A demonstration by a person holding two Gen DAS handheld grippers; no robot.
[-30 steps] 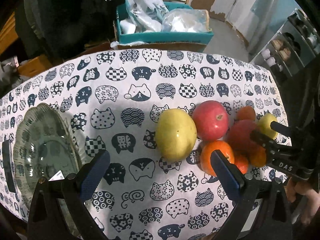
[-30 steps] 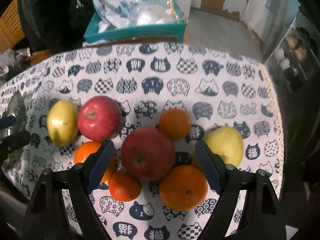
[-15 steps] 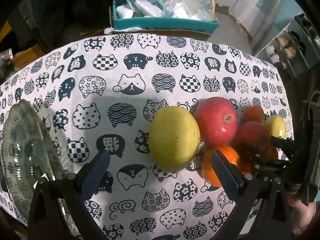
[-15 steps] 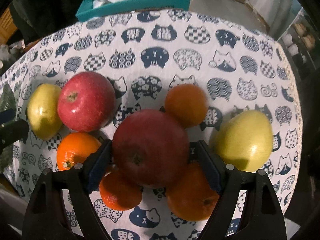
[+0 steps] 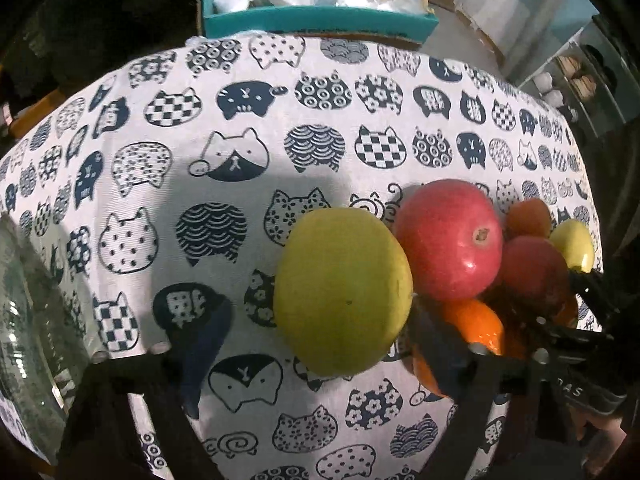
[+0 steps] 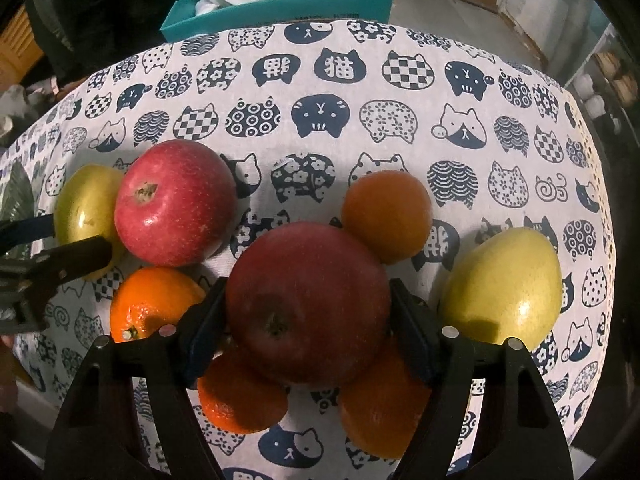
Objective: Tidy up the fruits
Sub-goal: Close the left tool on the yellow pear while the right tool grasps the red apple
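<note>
Was at the pick-up step. Right tongs [image 6: 310,324] set narrow about the dark red apple [image 6: 308,300], pads pressed to both its flanks; looked like a grip made, though not yet lifted off the oranges [image 6: 240,400] crowding under the fingers. Left tongs [image 5: 316,348] held wide, with the yellow-green fruit [image 5: 344,288] between the fingers, nearer the right pad and well apart from the left.

Called next, by my reckoning, for a straight lift of the apple, slow enough not to roll its neighbours, then a carry towards the glass dish [image 5: 24,320] lying outside the left finger of the left tongs.

Worked on a cat-print cloth [image 5: 240,120]. Beyond the fingertips: a teal box [image 5: 320,20] of plastic bags; further right, dim shelving [image 5: 580,76].
</note>
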